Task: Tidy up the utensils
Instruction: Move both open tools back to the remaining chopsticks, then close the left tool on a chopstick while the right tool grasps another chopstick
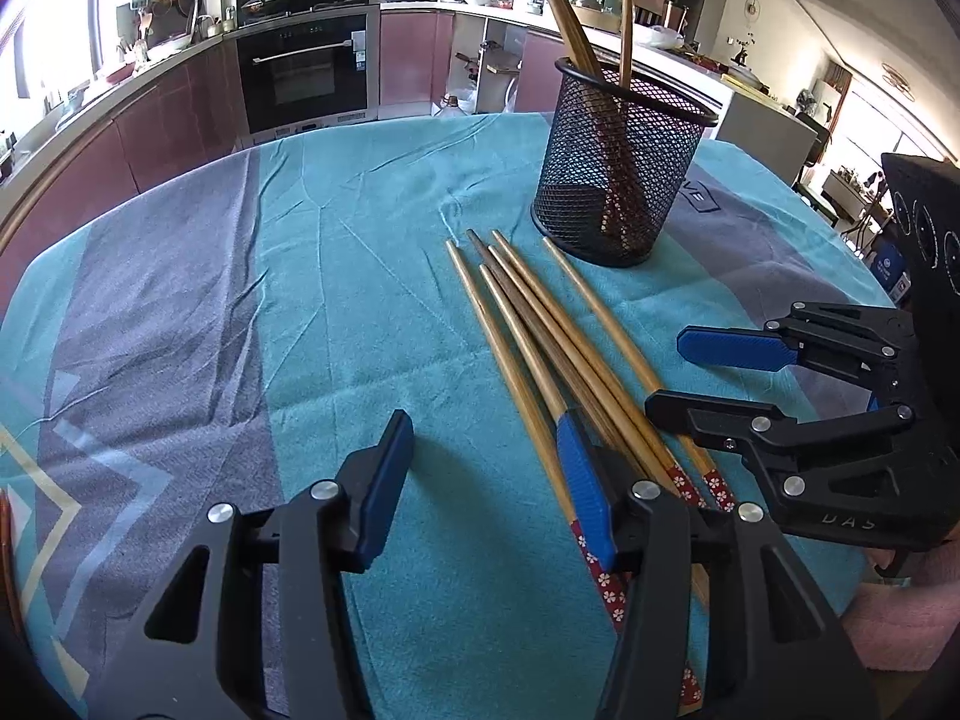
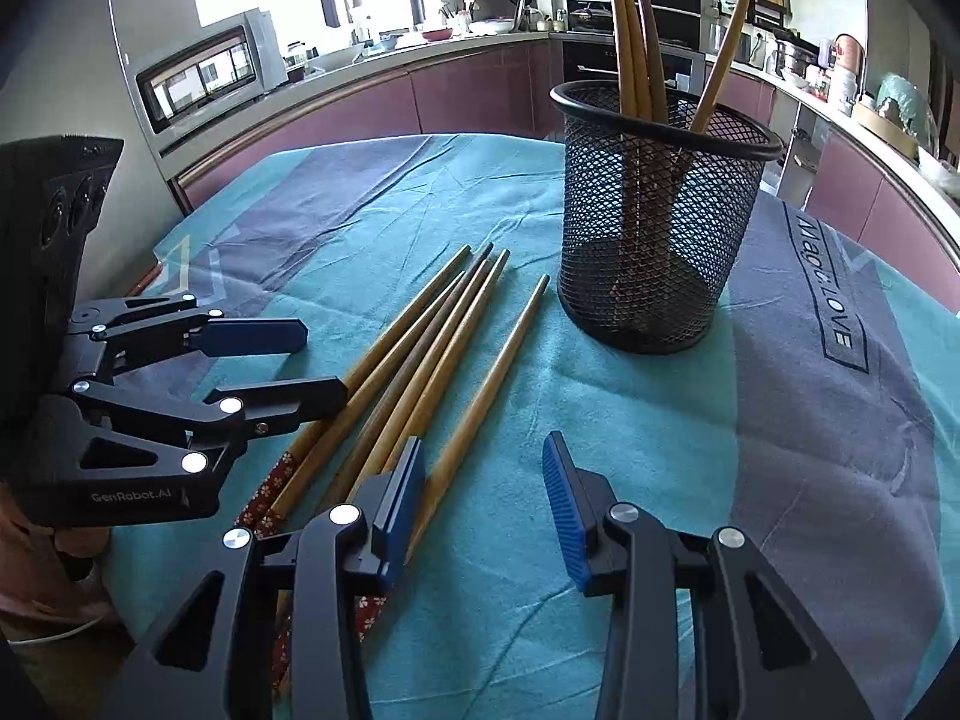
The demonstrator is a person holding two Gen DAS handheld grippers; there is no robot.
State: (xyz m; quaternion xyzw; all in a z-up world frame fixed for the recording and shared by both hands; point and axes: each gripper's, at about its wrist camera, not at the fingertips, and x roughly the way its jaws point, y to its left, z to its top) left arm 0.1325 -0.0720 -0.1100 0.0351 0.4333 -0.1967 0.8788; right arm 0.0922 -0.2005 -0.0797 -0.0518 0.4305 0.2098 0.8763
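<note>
Several wooden chopsticks (image 1: pixel 540 330) with red flowered ends lie side by side on the teal tablecloth; they also show in the right wrist view (image 2: pixel 432 348). A black mesh cup (image 1: pixel 624 168) stands upright behind them and holds several chopsticks; it also shows in the right wrist view (image 2: pixel 660 216). My left gripper (image 1: pixel 486 468) is open and empty, low over the cloth, its right finger over the chopsticks' handle ends. My right gripper (image 2: pixel 483 468) is open and empty, just right of the bundle, its left finger beside the rightmost chopstick. Each gripper shows in the other's view: the right (image 1: pixel 678 369) and the left (image 2: pixel 324 360).
The tablecloth (image 1: pixel 360 252) covers a round table with its far edge behind the cup. Kitchen cabinets and an oven (image 1: pixel 306 72) stand beyond. A microwave (image 2: pixel 204 78) sits at the back left in the right wrist view.
</note>
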